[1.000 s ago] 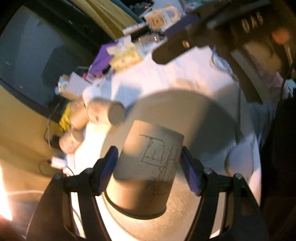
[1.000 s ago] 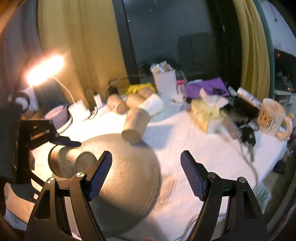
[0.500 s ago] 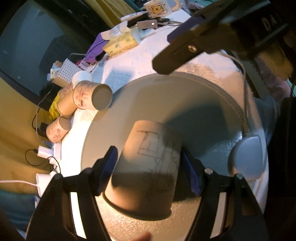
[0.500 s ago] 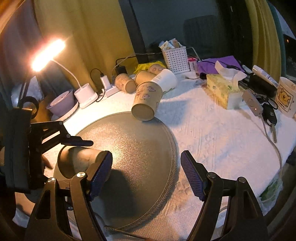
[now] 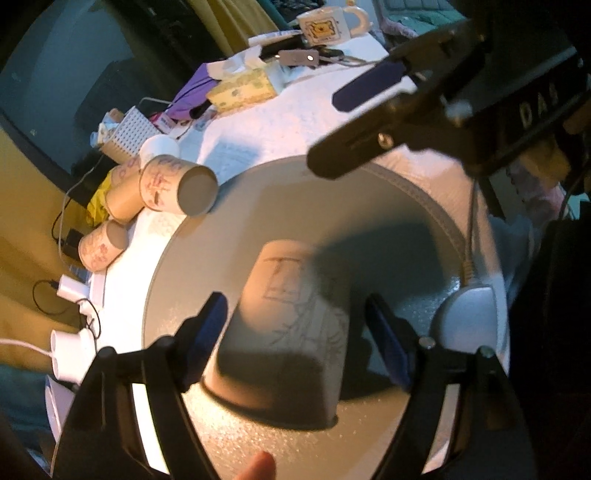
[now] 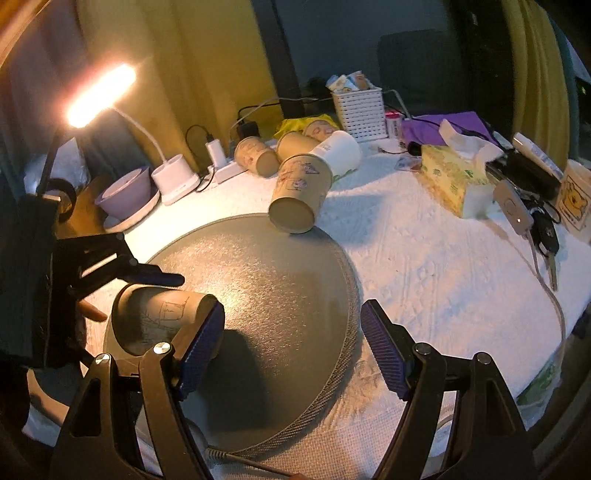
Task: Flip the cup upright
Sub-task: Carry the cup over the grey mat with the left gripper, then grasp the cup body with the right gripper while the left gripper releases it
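Observation:
A tan paper cup (image 5: 291, 325) with a line drawing lies between the fingers of my left gripper (image 5: 295, 347), above the round grey mat (image 5: 369, 206). The pads stand a little off its sides. In the right wrist view the same cup (image 6: 162, 317) lies on its side, mouth toward the left gripper (image 6: 122, 273), base toward the mat's middle. My right gripper (image 6: 291, 343) is open and empty over the mat's (image 6: 280, 288) near side; its left finger covers part of the cup.
Another tan cup (image 6: 299, 199) lies on its side at the mat's far edge, with several more cups (image 6: 258, 155) behind it. A lit desk lamp (image 6: 99, 92), a lilac bowl (image 6: 125, 195), a white basket (image 6: 358, 110), a tissue box (image 6: 454, 177), keys (image 6: 543, 232) and a mug (image 5: 325, 26) stand around.
The left gripper's fingers have drawn slightly away from the cup's sides. The cup sits a little lower and nearer the mat. The right gripper has barely moved.

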`<state>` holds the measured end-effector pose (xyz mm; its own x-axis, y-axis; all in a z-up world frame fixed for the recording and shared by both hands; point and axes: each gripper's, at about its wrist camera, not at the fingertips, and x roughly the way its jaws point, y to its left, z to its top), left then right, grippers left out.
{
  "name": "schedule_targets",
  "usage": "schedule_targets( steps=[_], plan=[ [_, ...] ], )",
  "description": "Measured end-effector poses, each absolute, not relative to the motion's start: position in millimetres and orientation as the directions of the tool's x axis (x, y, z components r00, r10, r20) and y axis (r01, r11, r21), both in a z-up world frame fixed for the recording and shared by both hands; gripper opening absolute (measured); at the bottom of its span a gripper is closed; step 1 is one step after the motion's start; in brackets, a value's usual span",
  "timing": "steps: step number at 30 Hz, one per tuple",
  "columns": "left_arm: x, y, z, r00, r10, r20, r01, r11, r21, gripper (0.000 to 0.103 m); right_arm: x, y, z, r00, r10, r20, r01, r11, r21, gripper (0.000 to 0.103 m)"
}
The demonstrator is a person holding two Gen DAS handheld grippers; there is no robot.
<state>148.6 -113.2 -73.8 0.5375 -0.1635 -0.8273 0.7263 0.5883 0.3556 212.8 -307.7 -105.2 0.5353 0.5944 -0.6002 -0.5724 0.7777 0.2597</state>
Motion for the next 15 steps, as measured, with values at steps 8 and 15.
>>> schedule_targets(
  steps=[8, 15],
  plan=[
    [130.4, -75.8, -48.1, 0.581, -0.212, -0.786, 0.651, 0.701, 0.292, 0.078, 204.3, -284.4, -87.4, 0.506, 0.593, -0.626, -0.674, 0.725, 0.142, 0.079],
    [108.0, -20.1, -45.4, 0.626, -0.248, -0.739, 0.519, 0.84, 0.159, 0.078, 186.1, -235.7, -75.2, 0.356, 0.619, -0.7, -0.842, 0.537, 0.047, 0.079]
  ],
)
